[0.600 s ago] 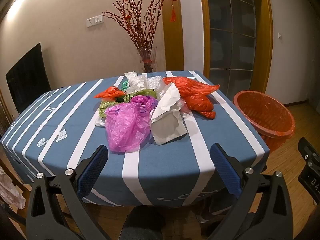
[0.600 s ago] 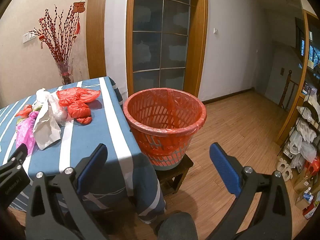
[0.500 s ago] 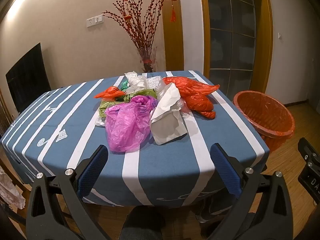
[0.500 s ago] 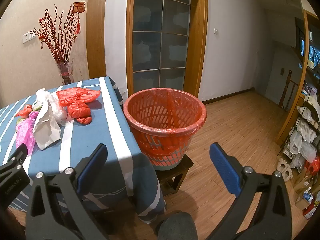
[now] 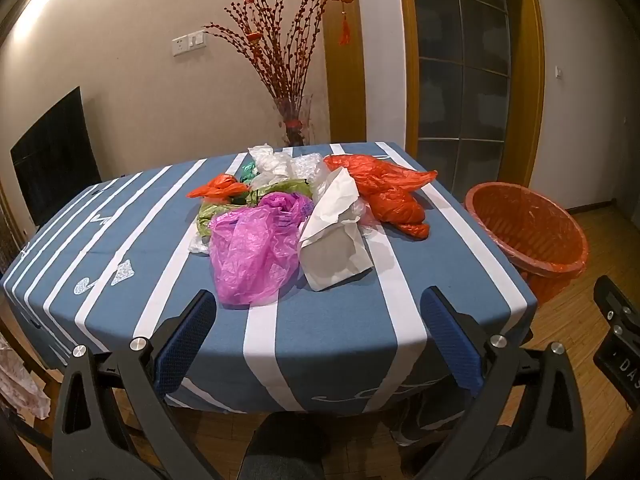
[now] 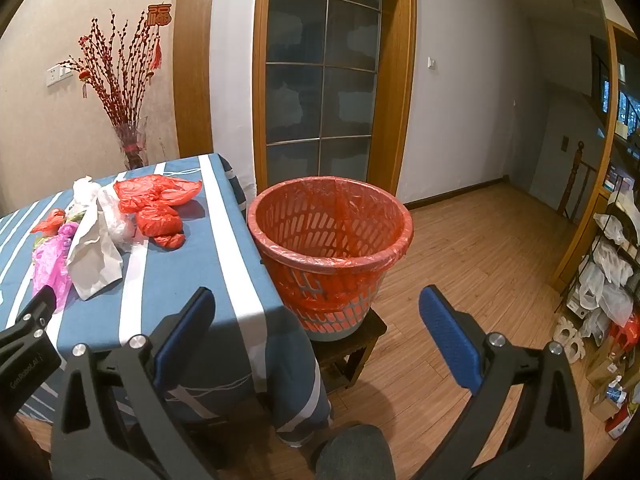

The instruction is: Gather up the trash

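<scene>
**Light bags, a tangled heap and a perched basket**

We have both grippers spread to their widest and holding nothing: the left gripper (image 5: pixel 320 320) faces the heap of trash from the near edge of the table (image 5: pixel 340 344), and the right gripper (image 6: pixel 316 316) faces the orange basket (image 6: pixel 330 240), which stands on a small stool (image 6: pixel 352 340) just beside the table's right edge.

The trash sits mid-table, well apart from our jaws: a pink bag (image 5: pixel 252 252) nearest, a white paper bag (image 5: pixel 336 248) touching it, a red bag (image 5: pixel 392 196) toward the basket side, with green, orange and clear scraps behind.

Our worries are these. The bags overlap, so a pinch on the pink one may drag its neighbours along and spill them off the edge. Thin film can slip from the pads or cling to them over the basket. A knock could tip the basket off the stool. The cloth may bunch if we pinch too low. Whether the paper bag holds anything we cannot tell from here.
</scene>
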